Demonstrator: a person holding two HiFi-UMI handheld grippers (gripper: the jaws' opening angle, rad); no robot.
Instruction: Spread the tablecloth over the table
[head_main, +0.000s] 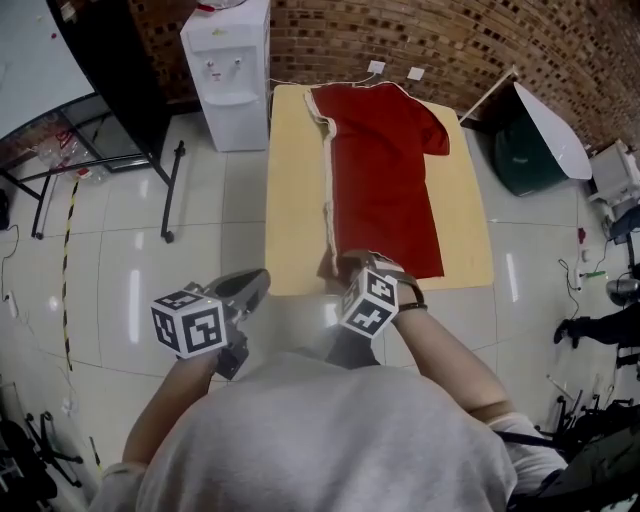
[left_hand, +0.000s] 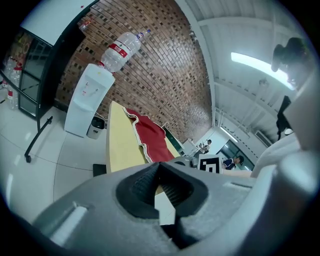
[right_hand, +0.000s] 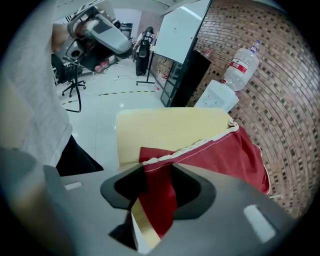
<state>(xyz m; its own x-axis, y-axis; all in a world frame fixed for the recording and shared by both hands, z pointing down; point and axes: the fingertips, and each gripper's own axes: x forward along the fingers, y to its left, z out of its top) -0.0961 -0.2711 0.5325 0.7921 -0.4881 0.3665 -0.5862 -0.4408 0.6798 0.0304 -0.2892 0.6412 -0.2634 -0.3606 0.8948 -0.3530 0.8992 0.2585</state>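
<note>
Table (head_main: 295, 200) ran away from your fingertips, pale yellow, with its left half bare. The red tablecloth (head_main: 385, 180) lay bunched along the right half. Its white-trimmed near corner sat between the fingers of your right gripper (head_main: 345, 265) at the table's near edge. Those fingers stood released, spread wide on either side of the cloth and not pinching it. Your left gripper (head_main: 258, 283) hovered to the left of that corner, short of the table's edge, its fingers clenched together on nothing.

One tablecloth (head_main: 385, 170), one table (head_main: 295, 200), one water dispenser (head_main: 232, 80), two claws (left claw (head_main: 260, 280), right claw (head_main: 345, 262))
</note>
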